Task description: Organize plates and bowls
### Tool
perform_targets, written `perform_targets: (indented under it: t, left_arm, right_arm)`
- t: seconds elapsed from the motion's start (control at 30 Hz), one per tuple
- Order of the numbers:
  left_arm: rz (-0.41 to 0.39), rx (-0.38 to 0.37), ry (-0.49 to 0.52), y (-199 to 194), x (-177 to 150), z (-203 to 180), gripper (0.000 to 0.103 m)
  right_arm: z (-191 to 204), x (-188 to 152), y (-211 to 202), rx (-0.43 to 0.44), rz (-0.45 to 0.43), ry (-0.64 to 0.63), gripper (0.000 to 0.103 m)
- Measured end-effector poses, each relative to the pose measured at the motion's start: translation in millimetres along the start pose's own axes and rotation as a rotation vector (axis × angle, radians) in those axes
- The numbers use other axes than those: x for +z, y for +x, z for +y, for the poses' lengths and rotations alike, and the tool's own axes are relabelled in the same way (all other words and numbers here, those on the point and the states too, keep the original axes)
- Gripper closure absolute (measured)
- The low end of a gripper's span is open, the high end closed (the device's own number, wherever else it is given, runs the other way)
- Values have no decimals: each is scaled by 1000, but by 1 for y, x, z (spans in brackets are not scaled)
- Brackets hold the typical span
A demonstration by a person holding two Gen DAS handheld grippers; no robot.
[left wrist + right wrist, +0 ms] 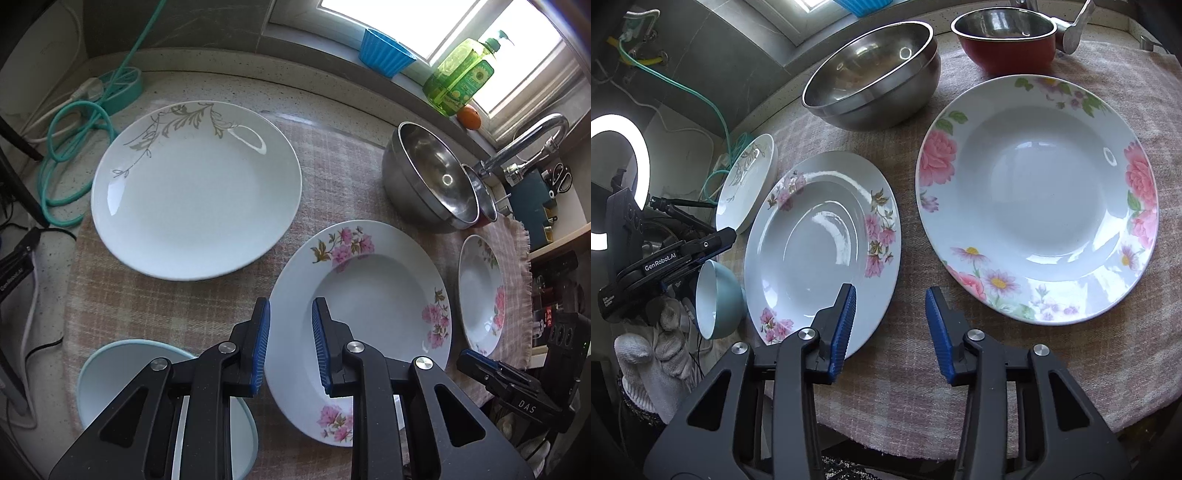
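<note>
Where the left gripper hangs above the checked cloth, narrowly parted and pinching nothing. Directly under its fingertips, left rim of the pink-flower plate, not gripped. Beyond and to its left, leaf-pattern plate. Close beside its left finger, pale blue bowl. Far ahead to the right, steel bowl.

Right gripper spread wider, also empty, only cloth in the gap. Under its left pad, near edge of the same pink-flower plate. Ahead and to its right, rose plate, apart from both pads. Further ahead, steel bowl and red pot. Off to its left, a gloved hand behind the other gripper.
</note>
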State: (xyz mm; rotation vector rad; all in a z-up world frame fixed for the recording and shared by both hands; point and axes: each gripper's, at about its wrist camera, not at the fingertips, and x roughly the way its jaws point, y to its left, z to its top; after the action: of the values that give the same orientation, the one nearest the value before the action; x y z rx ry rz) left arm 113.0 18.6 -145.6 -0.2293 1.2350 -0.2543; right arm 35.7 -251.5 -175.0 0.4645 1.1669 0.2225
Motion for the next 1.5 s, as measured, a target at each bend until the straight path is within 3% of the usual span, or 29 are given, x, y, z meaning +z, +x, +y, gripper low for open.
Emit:
perform_targets:
  t: [0.57,0.73,1.5]
  left_arm:
    - [60,-18,-38,21,11,9,84]
    - [69,-4,-26,28,13,6,84]
    - [81,63,51,30,2,-15,84]
  right_arm:
    - [-5,10,25,29,64,24,75]
    - [3,11,29,22,75,-6,84]
    - [9,7,31,-1,113,-45,84]
